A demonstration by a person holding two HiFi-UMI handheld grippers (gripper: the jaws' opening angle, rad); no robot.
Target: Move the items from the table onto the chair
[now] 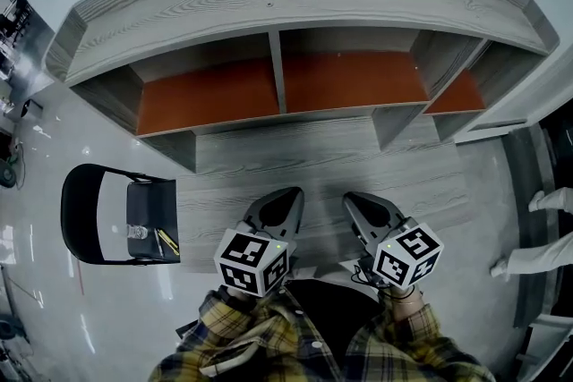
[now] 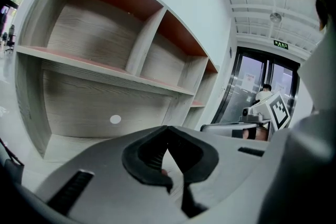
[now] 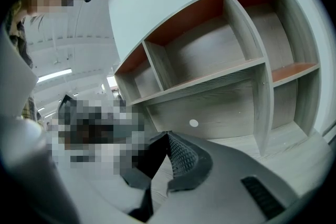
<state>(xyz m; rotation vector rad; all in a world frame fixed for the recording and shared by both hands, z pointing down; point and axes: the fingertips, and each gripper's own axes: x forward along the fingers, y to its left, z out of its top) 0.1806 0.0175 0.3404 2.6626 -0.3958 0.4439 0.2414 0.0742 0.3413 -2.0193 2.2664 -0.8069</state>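
Both grippers hover over the near edge of the table [image 1: 358,165], pointing toward 12 o'clock at the shelf unit [image 1: 269,13]. The left gripper [image 1: 288,194] has its fingers [image 2: 157,152] pressed together with nothing between them. The right gripper [image 1: 360,199] is the same, its ribbed fingers [image 3: 181,157] meeting at the tips.

The table top ahead of them shows only bare wood grain, and I see nothing on it to pick up. The items [image 1: 150,221] lie on the seat of the chair [image 1: 68,212], at about 9 o'clock from the left gripper and well apart from it. They read as a dark flat shape with its long axis running 12 to 6, a small pale thing at its lower left and a yellow-edged strip at its lower right — too small to name.

The left gripper is plainly the nearer to the chair, and the right would have to cross the person's body. My judgement is that the move is done or nearly so. Open floor lies between the table's left edge and the chair, so a reach toward 9 o'clock meets no obstacle — the shelf uprights at 12 o'clock are the only close edges.
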